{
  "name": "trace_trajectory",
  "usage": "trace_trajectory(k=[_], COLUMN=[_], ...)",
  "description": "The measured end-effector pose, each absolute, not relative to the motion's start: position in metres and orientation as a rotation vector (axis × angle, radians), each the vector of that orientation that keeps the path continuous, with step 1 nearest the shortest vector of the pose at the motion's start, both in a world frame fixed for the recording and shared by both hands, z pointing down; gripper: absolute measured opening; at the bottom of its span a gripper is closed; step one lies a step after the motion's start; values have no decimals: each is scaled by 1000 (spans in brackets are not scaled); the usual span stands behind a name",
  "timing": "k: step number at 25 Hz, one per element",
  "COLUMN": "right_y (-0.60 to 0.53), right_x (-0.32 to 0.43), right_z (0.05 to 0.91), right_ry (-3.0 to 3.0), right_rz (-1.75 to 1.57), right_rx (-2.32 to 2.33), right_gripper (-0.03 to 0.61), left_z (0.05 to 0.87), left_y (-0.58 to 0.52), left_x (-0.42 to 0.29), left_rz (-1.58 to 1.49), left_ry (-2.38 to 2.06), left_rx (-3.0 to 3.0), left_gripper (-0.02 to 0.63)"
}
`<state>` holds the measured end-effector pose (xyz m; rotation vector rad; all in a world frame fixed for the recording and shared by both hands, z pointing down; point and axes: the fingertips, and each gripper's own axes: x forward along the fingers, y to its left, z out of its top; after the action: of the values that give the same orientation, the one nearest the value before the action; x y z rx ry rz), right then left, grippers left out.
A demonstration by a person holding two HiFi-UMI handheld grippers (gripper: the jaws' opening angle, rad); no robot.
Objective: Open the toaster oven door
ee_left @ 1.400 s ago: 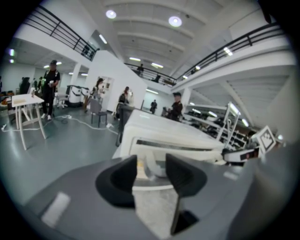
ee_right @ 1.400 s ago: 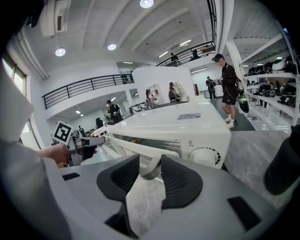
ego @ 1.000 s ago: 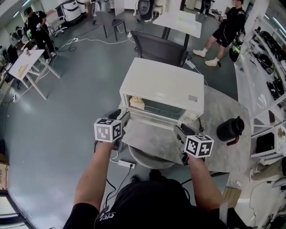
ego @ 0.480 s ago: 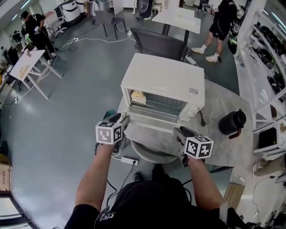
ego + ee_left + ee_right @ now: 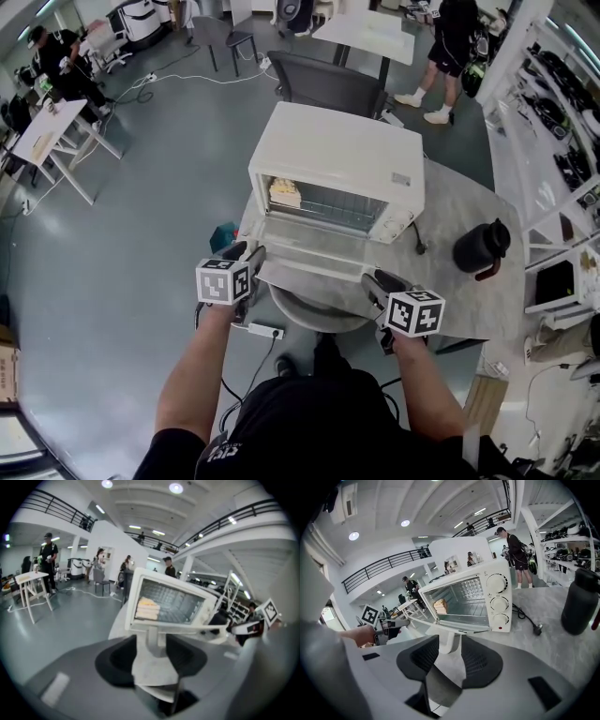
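At the centre of the head view the toaster oven (image 5: 342, 155) is set on the table (image 5: 459, 300) with its door (image 5: 309, 255) dropped flat, and the door handle (image 5: 197, 629) is pinched at left by the left gripper (image 5: 251, 255) and at right by the right gripper (image 5: 373, 279).

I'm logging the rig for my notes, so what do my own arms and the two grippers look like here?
The left gripper and right gripper each have a grey body, black ribbed pads and a white cube printed with black square markers. The person wears a black short-sleeved shirt with white print; the forearms are bare.
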<state>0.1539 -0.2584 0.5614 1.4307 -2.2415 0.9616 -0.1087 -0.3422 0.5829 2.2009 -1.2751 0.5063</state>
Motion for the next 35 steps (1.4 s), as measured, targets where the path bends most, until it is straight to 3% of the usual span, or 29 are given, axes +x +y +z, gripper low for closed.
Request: trace_trajectory(k=[21,35], right_y=[-259,-243], right_x=[161,159], right_z=[594,616], right_ry=[-2152,-2127], right_rz=[984,1040], right_rx=[1409,1391], right_gripper=[153,155], left_z=[621,595], left_y=[-315,-317], left_x=[-122,-147], left_rz=[584,438], left_ry=[-1270,-1366], left_rx=[2139,2120], left_gripper=[206,207])
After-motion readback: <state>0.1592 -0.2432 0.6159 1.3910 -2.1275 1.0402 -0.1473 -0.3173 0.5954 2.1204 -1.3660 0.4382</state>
